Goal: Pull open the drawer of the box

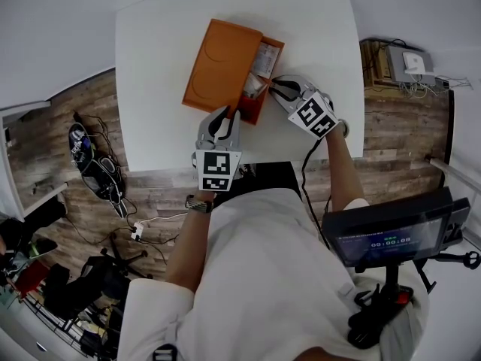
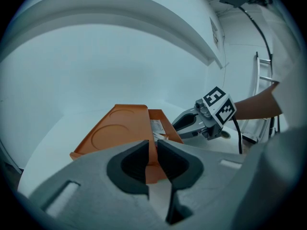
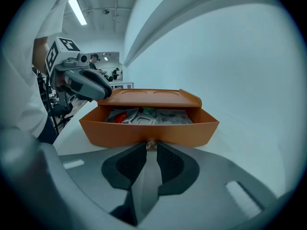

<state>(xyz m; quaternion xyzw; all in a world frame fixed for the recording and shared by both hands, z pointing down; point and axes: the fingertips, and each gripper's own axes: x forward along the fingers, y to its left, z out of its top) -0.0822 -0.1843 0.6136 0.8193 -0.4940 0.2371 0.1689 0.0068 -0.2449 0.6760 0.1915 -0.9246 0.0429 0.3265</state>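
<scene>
An orange box (image 1: 222, 65) lies on the white table (image 1: 158, 89). Its drawer (image 1: 263, 77) stands pulled out toward the right, with packets and small items showing inside (image 3: 144, 116). My right gripper (image 1: 275, 89) is shut on the small metal knob (image 3: 151, 144) at the middle of the drawer front (image 3: 148, 132). My left gripper (image 1: 224, 113) is at the box's near corner, its pads shut on the orange box wall (image 2: 152, 152). In the left gripper view the box (image 2: 120, 131) lies ahead, and the right gripper (image 2: 184, 123) reaches in from the right.
The table's near edge (image 1: 188, 164) is just behind both grippers. A wooden floor with cables (image 1: 105, 179) lies to the left. A screen on a stand (image 1: 391, 235) is at the right, and a shelf with devices (image 1: 406, 62) at the far right.
</scene>
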